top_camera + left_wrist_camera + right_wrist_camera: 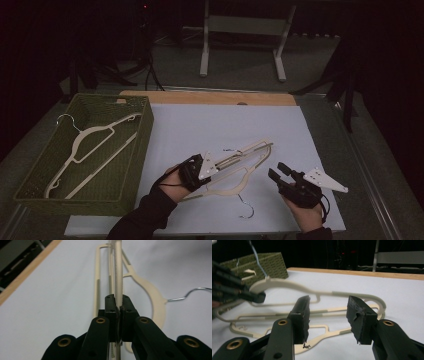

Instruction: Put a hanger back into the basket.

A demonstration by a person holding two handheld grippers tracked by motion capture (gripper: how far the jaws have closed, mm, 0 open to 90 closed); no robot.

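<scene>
Two cream plastic hangers (239, 167) were seen lying together on the white table sheet (200, 125), near its front edge, between the person's two hands, in the high view. Most of the table (210, 97) was covered by that sheet, with a strip of wooden edge left bare at the far side. To the left of the sheet, an olive-green woven basket (35, 175) was set, and a third cream hanger (92, 150) with a wire hook was laid slantwise inside it. Beyond the table, the legs of a pale metal stand (242, 35) were made out against a dark room.

The left gripper (200, 169) was held at the left end of the hanger pair. In the left gripper view its jaws were seen shut on the ribbed bar of one hanger (118, 277), which was pinched between the pads (125, 311); the curved shoulder (155, 300) and wire hook (190, 293) of a hanger were visible to the right of the bar.

The right gripper (279, 172) was held just beside the right end of the pair, apart from it. In the right gripper view its jaws were seen standing open with nothing between them, and the hangers (317, 293) were laid out on the sheet beyond them, the left gripper (260, 297) being seen at the far left on one hanger's end.
</scene>
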